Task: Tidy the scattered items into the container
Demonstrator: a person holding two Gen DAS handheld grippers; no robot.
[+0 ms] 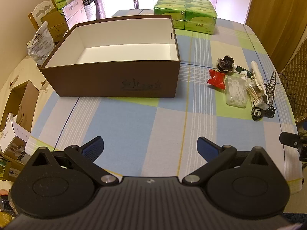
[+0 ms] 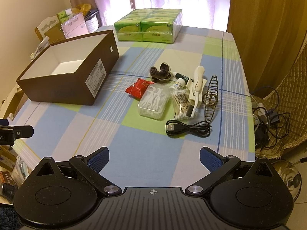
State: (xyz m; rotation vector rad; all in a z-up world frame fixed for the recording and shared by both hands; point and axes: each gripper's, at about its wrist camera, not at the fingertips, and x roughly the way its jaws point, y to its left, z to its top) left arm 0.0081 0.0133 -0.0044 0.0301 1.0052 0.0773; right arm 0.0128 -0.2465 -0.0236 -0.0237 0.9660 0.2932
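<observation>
A table under a checked cloth point(image 2: 134, 145) fills both views, with a curtained window at the far end and a stack of green tissue packs point(image 2: 149, 26) before it. The brown box point(image 1: 115, 65) stands open and looks empty, its white floor bare.

The scattered items lie in one tight cluster. From the right gripper point(image 2: 153, 161) they sit at about twelve to one o'clock, near; from the left gripper point(image 1: 150, 149) they are off at two o'clock, well apart, while the box sits at eleven to twelve o'clock. So the right hand is the nearer to the items, and the left faces the box.

Nearest the right gripper is the black cable point(image 2: 189, 129), coiled with its long axis running roughly nine to three. Behind it lie the clear floss case point(image 2: 153, 101), touching the red sachet point(image 2: 138, 88), and the swab pack point(image 2: 181, 103); the scrunchie point(image 2: 161, 72) is at the far side, and the hair clip point(image 2: 211, 97) on the right.

Both grippers are spread wide and hold nothing, hovering over the near edge of the table.

My judgement: nothing is packed yet, and the cable is the likely first pick, taken across its coil, then carried towards ten o'clock to the box.
</observation>
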